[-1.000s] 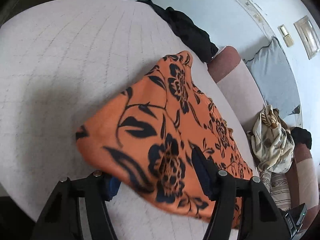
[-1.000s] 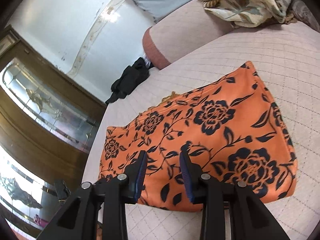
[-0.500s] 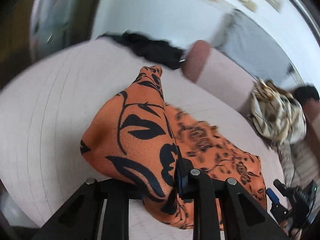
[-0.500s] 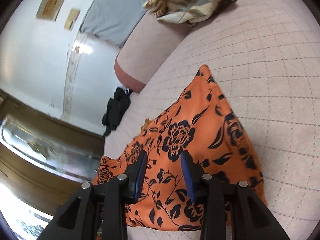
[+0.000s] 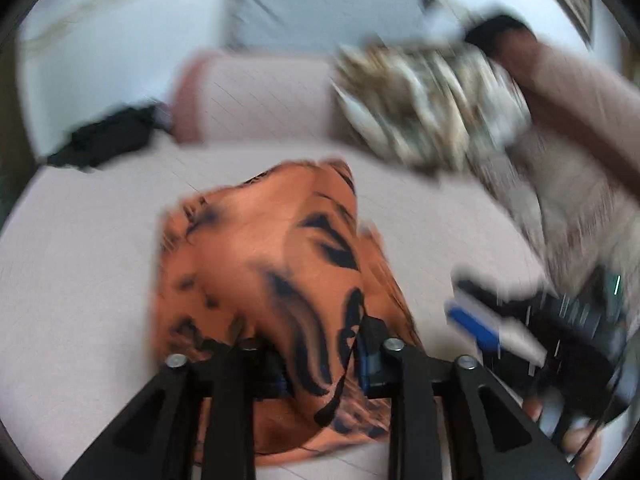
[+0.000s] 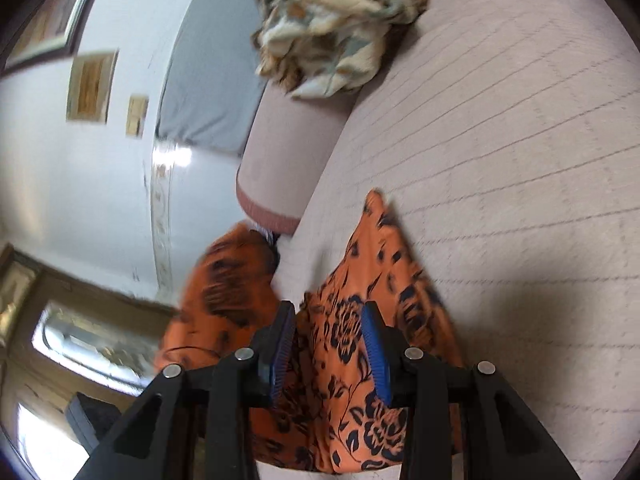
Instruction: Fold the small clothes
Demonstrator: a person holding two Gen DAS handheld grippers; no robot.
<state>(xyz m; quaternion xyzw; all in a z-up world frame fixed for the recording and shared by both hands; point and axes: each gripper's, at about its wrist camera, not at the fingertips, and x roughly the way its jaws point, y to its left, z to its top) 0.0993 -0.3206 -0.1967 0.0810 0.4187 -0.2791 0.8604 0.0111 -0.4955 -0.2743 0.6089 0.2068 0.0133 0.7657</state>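
the left gripper is clenched on one orange floral cloth, lifting a fold above the quilted pink bed. the right gripper is spread, its two blue pads either side of the cloth. one patterned heap and one black garment lie well apart.

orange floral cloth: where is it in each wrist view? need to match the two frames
Left wrist: the orange floral cloth fills the lower centre, bunched and blurred, running down between the left gripper fingers.
Right wrist: lower centre, draped between and behind the right gripper fingers, with a lifted fold at centre left.
Shared landmark: the crumpled beige patterned fabric, upper right in the left view, top centre in the right view.
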